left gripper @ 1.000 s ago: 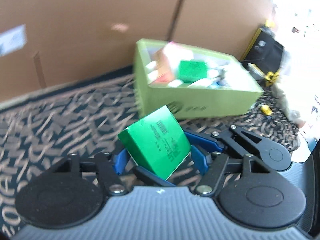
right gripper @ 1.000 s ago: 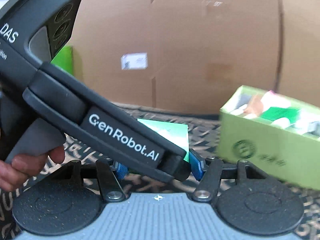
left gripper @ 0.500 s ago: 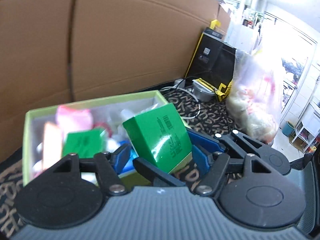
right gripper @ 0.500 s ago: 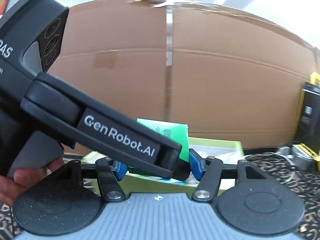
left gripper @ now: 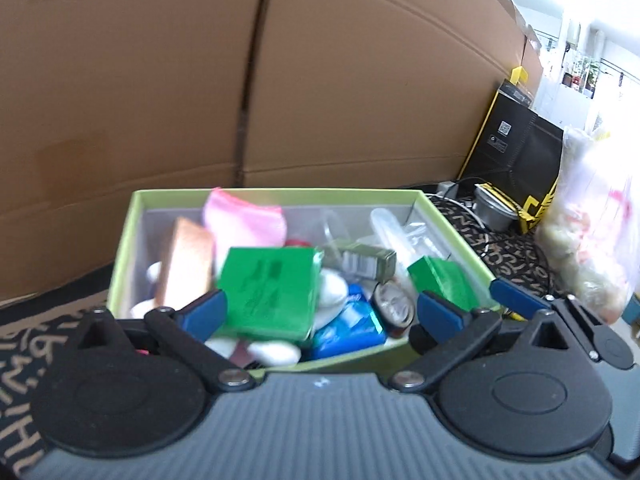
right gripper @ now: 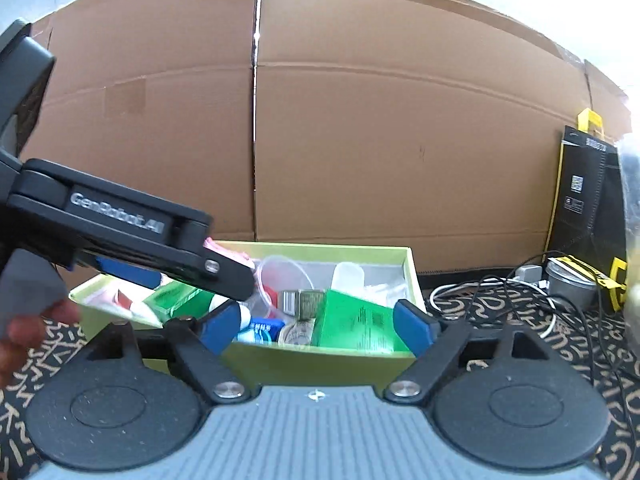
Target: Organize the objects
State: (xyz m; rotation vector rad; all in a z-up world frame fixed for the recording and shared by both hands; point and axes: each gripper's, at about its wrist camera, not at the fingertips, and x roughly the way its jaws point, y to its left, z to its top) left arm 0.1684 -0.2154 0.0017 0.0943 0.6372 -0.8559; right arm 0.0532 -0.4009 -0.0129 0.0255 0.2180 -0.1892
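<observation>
Both green cartons now lie loose inside the lime-green box (left gripper: pixel 120 256), so the sound move looks to be drawing each tool straight back clear of its rim. The left gripper (left gripper: pixel 320 312) and right gripper (right gripper: pixel 316 328) have just spread their jaws, empty. The left green carton (left gripper: pixel 270 292) lies tilted atop the clutter at the box's near-left, broad face up, long axis unclear; the right green carton (right gripper: pixel 356 326) leans inside the near wall, broad face toward us.

2 green cartons (left gripper: pixel 270 294) (right gripper: pixel 356 326) inside full lime box (left gripper: pixel 124 256)
</observation>
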